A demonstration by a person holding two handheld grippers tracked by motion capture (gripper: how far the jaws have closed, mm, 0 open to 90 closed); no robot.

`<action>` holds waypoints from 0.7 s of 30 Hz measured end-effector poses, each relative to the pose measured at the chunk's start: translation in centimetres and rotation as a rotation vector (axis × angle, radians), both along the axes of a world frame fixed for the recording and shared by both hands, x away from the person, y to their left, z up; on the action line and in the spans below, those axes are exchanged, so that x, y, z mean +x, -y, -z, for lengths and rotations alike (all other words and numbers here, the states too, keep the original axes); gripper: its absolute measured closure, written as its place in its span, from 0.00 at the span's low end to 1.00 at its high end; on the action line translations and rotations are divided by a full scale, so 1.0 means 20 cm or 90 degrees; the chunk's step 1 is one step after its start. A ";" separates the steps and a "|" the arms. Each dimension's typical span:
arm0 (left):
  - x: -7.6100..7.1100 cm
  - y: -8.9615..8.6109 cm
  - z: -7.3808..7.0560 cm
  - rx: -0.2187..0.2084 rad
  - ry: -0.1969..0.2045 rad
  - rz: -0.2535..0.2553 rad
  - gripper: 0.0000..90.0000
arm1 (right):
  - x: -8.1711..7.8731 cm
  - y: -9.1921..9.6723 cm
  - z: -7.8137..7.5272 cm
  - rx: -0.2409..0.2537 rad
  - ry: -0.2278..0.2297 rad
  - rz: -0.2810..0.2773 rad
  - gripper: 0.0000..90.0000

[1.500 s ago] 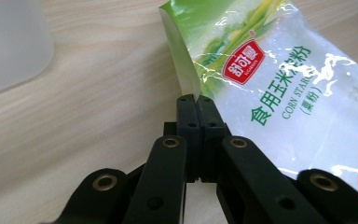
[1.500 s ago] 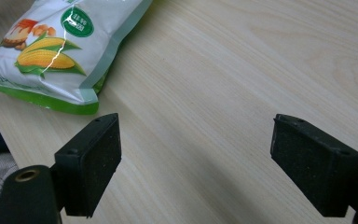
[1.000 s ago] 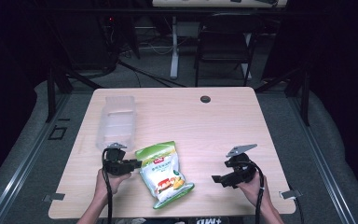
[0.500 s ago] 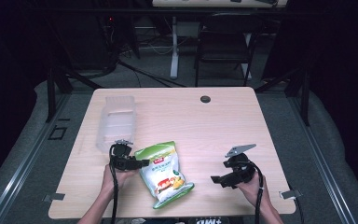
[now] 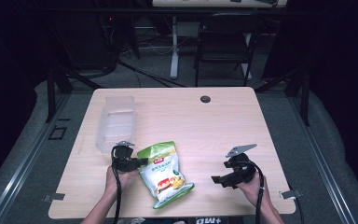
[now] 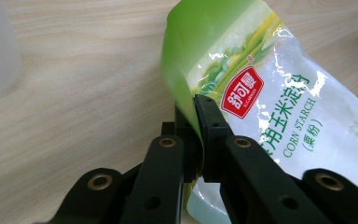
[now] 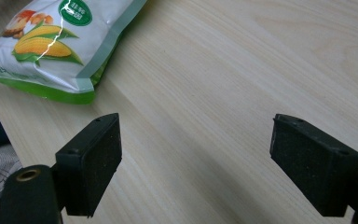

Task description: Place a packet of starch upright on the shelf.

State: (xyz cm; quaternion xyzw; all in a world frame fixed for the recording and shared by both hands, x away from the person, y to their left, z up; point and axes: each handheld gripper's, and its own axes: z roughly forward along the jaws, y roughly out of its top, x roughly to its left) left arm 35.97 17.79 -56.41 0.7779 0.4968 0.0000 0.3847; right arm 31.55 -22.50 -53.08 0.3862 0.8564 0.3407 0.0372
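Your left tool (image 6: 196, 122) is clenched on the corn starch bag's (image 6: 270, 107) green edge to lift it; your right tool (image 7: 196, 158) waits released beside it

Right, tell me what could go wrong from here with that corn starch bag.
1. The left gripper is shut on only the thin green side edge of the corn starch bag; a lift could let the glossy film slip out or tear.
2. The right gripper is open over bare table, apart from the bag, so the bag's weight would hang from one pinch and it could swing.
3. The clear plastic container sits close beside the left gripper; a swing could knock it.
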 end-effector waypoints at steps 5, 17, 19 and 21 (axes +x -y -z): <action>-0.01 0.00 -0.02 -0.006 0.012 0.003 0.99 | 0.00 0.00 0.00 -0.011 0.000 -0.003 0.18; -0.05 -0.01 -0.11 -0.022 0.054 0.010 1.00 | -0.01 0.00 -0.01 -0.003 0.002 0.003 0.19; -0.05 -0.02 -0.13 -0.032 0.067 0.006 1.00 | -0.01 0.01 -0.01 -0.008 0.003 0.001 0.20; -0.06 -0.04 -0.15 -0.041 0.082 0.000 1.00 | -0.01 0.00 -0.01 -0.005 0.000 0.003 0.20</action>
